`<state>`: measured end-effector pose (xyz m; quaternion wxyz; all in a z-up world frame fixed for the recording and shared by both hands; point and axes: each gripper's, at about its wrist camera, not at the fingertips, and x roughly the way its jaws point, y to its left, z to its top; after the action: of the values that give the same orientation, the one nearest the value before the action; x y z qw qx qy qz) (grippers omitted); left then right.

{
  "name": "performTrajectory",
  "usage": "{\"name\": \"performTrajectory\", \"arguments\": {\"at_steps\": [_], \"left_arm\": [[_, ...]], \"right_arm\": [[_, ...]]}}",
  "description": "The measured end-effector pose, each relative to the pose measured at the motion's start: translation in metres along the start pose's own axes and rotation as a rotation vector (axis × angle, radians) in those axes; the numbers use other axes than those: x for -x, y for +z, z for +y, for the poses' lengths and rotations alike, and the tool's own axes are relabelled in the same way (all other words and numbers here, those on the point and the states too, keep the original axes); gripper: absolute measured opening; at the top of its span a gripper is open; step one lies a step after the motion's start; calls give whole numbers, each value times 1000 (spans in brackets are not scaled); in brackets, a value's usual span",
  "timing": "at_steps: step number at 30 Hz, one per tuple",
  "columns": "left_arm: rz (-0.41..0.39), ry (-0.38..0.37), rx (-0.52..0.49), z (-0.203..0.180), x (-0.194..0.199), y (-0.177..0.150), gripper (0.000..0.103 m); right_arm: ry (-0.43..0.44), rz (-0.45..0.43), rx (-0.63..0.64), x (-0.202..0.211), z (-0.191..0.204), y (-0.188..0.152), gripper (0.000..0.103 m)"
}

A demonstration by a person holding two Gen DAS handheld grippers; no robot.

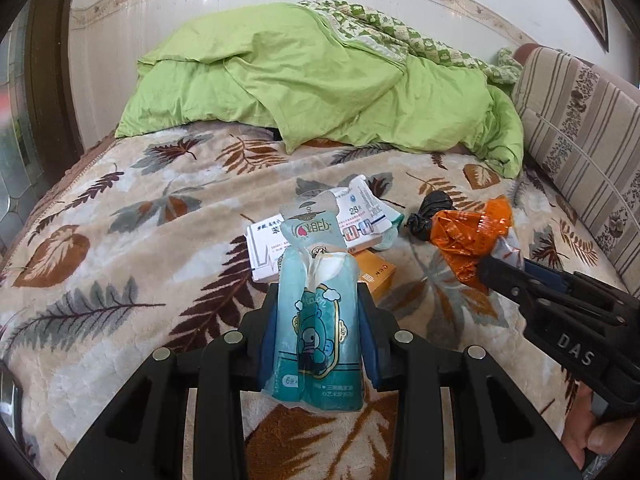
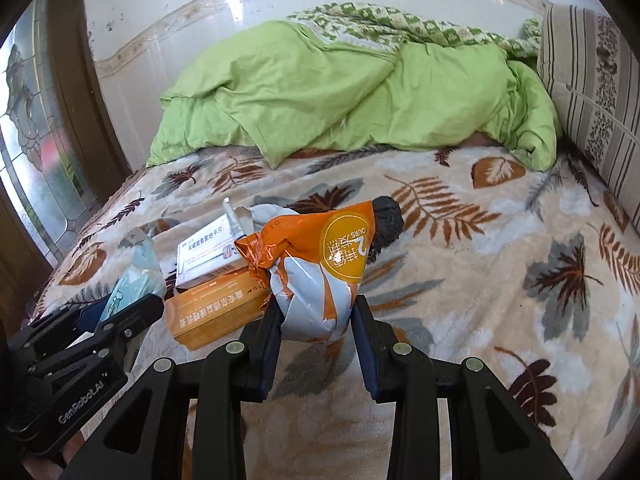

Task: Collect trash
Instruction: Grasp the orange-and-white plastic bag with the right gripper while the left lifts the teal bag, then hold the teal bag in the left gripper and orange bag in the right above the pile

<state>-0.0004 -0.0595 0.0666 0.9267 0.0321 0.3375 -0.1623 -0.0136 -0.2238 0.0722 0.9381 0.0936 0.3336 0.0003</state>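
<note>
My left gripper [image 1: 318,300] is shut on a teal tissue pack [image 1: 316,320] and holds it above the bed; it also shows in the right wrist view [image 2: 136,276]. My right gripper [image 2: 314,308] is shut on a crumpled orange and white snack bag [image 2: 316,264], which the left wrist view shows at the right [image 1: 468,236]. On the leaf-patterned blanket [image 1: 120,240] lie a white medicine box [image 2: 208,256], an orange box [image 2: 216,312], a white wrapper [image 1: 364,208] and a black knotted bag [image 1: 428,212].
A rumpled green duvet [image 1: 320,80] lies across the far end of the bed. A striped cushion [image 1: 580,140] stands along the right side. A tiled wall [image 1: 200,8] is behind, and a glass door [image 2: 36,148] stands at the left.
</note>
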Motion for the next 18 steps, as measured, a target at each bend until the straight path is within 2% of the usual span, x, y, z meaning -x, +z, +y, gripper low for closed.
{"name": "performTrajectory", "arguments": {"at_steps": [4, 18], "left_arm": [[-4, 38, -2, 2, -2, 0, 34], [-10, 64, 3, 2, -1, 0, 34]], "right_arm": [[-2, -9, 0, 0, 1, 2, 36], [-4, -23, -6, 3, 3, 0, 36]]}}
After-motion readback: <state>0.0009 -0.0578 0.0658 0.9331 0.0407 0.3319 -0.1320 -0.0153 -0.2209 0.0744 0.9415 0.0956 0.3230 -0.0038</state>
